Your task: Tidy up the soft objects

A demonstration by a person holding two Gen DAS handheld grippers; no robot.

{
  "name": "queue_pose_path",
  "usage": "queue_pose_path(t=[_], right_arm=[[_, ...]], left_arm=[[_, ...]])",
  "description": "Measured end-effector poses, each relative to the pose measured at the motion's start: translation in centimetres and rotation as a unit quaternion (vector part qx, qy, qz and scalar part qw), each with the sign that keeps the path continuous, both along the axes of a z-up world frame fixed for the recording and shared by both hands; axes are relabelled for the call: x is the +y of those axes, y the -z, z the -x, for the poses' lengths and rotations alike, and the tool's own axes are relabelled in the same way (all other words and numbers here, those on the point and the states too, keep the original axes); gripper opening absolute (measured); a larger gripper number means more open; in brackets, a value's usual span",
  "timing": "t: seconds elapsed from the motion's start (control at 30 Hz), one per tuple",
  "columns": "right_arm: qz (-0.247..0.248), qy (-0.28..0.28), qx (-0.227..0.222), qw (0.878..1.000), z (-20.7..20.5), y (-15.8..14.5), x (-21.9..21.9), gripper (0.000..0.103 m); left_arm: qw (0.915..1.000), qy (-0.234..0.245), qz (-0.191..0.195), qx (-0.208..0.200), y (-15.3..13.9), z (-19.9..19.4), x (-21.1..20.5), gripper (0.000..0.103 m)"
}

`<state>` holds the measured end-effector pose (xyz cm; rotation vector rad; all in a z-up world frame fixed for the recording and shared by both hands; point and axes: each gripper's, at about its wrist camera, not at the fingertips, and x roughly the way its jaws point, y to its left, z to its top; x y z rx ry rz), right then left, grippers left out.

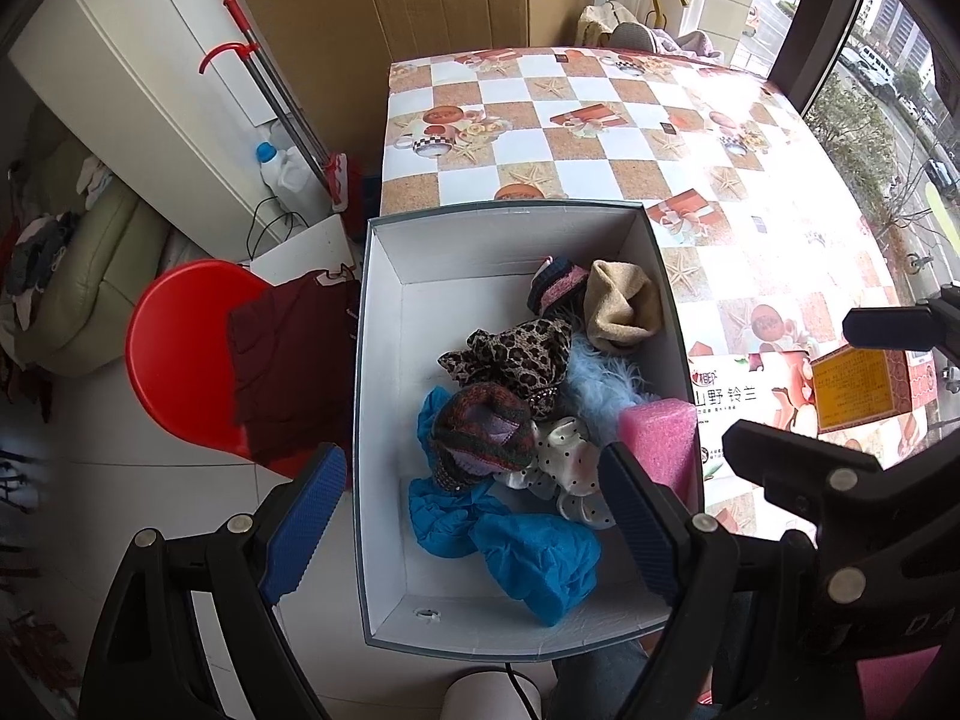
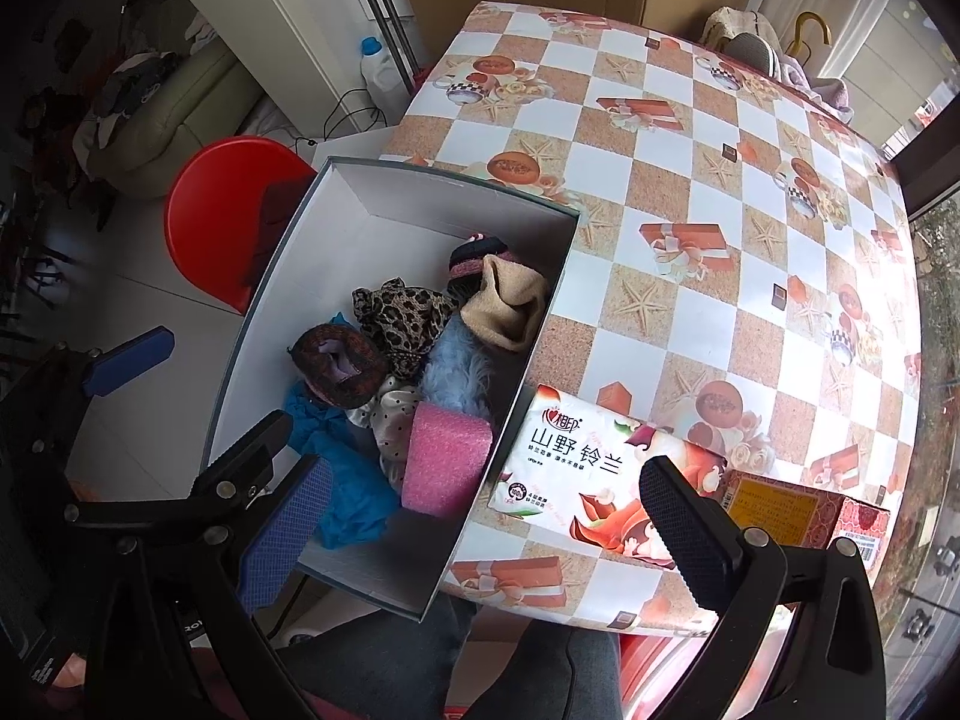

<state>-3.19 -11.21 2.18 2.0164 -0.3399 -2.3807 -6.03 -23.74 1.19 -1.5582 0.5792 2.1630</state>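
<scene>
A white-lined box (image 1: 384, 360) (image 2: 420, 204) at the table's left edge holds several soft things. Among them are a blue cloth (image 1: 528, 552), a leopard-print scarf (image 1: 510, 354), a beige knit (image 1: 624, 306), pale blue fluff (image 2: 456, 372) and a pink foam block (image 1: 660, 438) (image 2: 444, 462). My left gripper (image 1: 474, 519) hovers open over the box's near end, nothing between its blue pads. My right gripper (image 2: 489, 534) is open too, above the box's near right corner and a tissue pack (image 2: 576, 468); it holds nothing.
A yellow-and-red carton (image 2: 798, 510) lies beside the tissue pack on the checked tablecloth (image 2: 690, 192). Left of the box stands a red stool (image 1: 180, 360) with a maroon garment. A mop (image 1: 276, 96), a bottle and a sofa are behind it. A person's grey-trousered legs (image 2: 420, 660) are below.
</scene>
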Motion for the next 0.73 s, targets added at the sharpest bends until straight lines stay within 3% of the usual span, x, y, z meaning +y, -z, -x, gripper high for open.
queue_pose_path(t=[0.6,0.73], right_arm=[[0.001,0.006,0.0,1.0,0.0,-0.1,0.4,0.103],[0.012,0.009,0.005,1.0,0.0,-0.2,0.6,0.103]], left_arm=[[1.0,-0.007,-0.003,0.006,-0.1,0.1,0.0,0.089],[0.9986,-0.007,-0.053,0.001,-0.8,0.0,-0.8,0.089]])
